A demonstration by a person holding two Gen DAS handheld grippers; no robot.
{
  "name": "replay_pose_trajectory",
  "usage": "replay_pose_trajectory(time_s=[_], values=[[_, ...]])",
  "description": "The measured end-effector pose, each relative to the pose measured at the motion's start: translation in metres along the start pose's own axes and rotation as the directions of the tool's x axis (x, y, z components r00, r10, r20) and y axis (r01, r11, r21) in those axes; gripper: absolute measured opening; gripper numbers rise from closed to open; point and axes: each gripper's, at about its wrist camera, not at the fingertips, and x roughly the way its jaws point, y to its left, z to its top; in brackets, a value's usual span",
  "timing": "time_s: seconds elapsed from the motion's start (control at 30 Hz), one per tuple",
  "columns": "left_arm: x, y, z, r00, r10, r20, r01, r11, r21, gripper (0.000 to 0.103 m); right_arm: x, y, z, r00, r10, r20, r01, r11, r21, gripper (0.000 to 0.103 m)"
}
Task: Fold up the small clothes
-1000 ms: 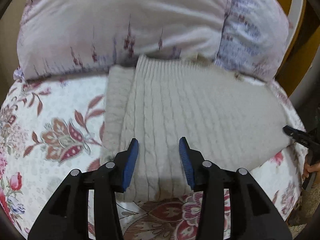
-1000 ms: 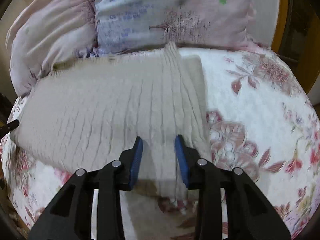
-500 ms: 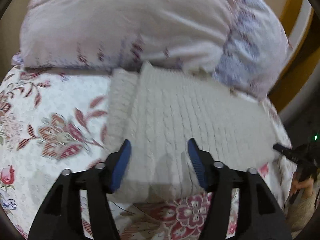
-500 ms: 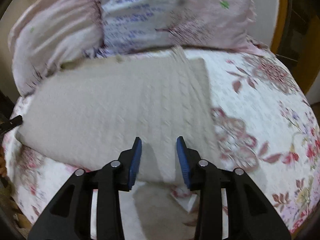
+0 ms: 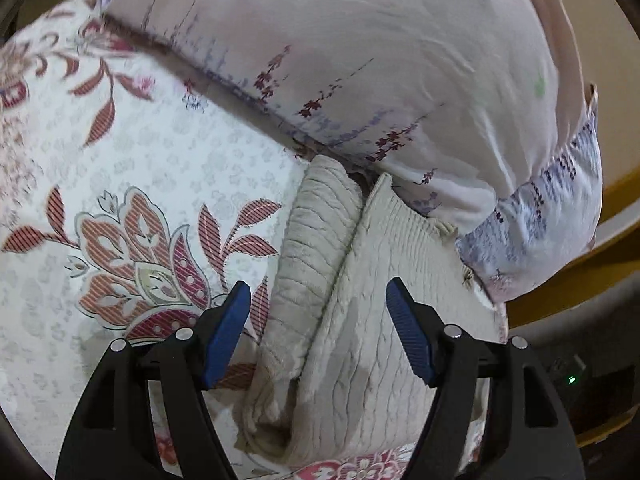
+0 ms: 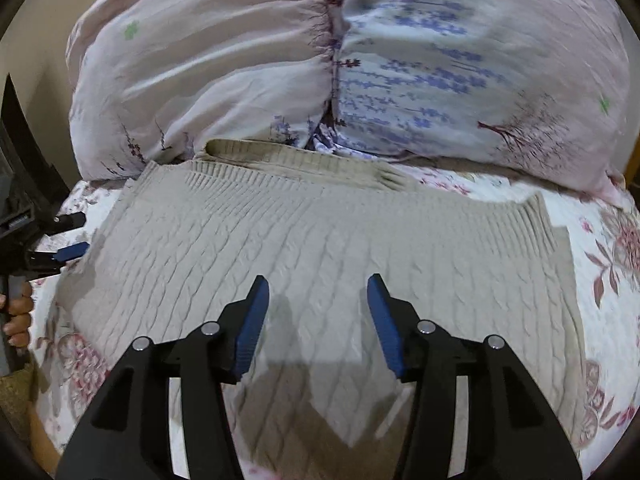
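Bare floral bedspread (image 5: 152, 168) fills the left wrist view's left half, free to pass. Pillows (image 6: 320, 64) wall off the top of both frames, touching the knitted sweater (image 6: 320, 248).

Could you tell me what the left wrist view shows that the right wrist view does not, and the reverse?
Only the left wrist view shows the left gripper from behind, open over the sweater's folded side edge, where a rolled fold lies beside the top layer.

Only the right wrist view shows the right gripper, open above the sweater's broad cabled face, plus the ribbed collar and the person's hand at the left edge.

Both show the beige cable-knit sweater, the floral bedspread and the pillows behind it.
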Motion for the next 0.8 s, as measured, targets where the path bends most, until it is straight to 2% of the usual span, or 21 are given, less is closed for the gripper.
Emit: replay_pose_trajectory(time_s=[0.07, 0.13, 0.2, 0.43, 0.6, 0.73, 0.8], values=[[0.003, 0.002, 0.000, 1.000, -0.012, -0.013, 0.011, 1.000, -0.018, 0.071, 0.013, 0.005, -0.003, 0.998, -0.042, -0.038, 0.041, 0.999, -0.035, 0.054], [0.006, 0.000, -0.001, 1.000, -0.018, -0.008, 0.018, 1.000, -0.016, 0.071, 0.018, 0.013, -0.009, 0.995, -0.094, -0.023, 0.091, 0.991, -0.101, 0.055], [0.010, -0.004, -0.001, 1.000, -0.026, -0.013, 0.026, 1.000, -0.008, 0.071, 0.018, 0.017, -0.010, 0.993, -0.115, -0.022, 0.111, 0.987, -0.118, 0.055], [0.018, -0.013, -0.003, 1.000, -0.025, -0.014, 0.025, 1.000, 0.015, 0.070, 0.017, 0.013, -0.010, 0.996, -0.087, -0.016, 0.085, 0.992, -0.097, 0.055], [0.020, -0.013, -0.003, 1.000, -0.021, -0.013, 0.021, 1.000, 0.010, 0.061, 0.019, 0.012, -0.010, 0.997, -0.077, -0.015, 0.076, 0.993, -0.091, 0.056], [0.021, -0.019, -0.007, 1.000, 0.023, -0.007, -0.023, 0.999, 0.043, 0.056, 0.019, 0.011, -0.010, 0.997, -0.075, -0.014, 0.074, 0.993, -0.090, 0.056], [0.023, -0.023, -0.010, 0.999, 0.043, -0.011, -0.042, 0.997, 0.063, 0.050, 0.019, 0.012, -0.010, 0.997, -0.075, -0.014, 0.073, 0.993, -0.090, 0.056]])
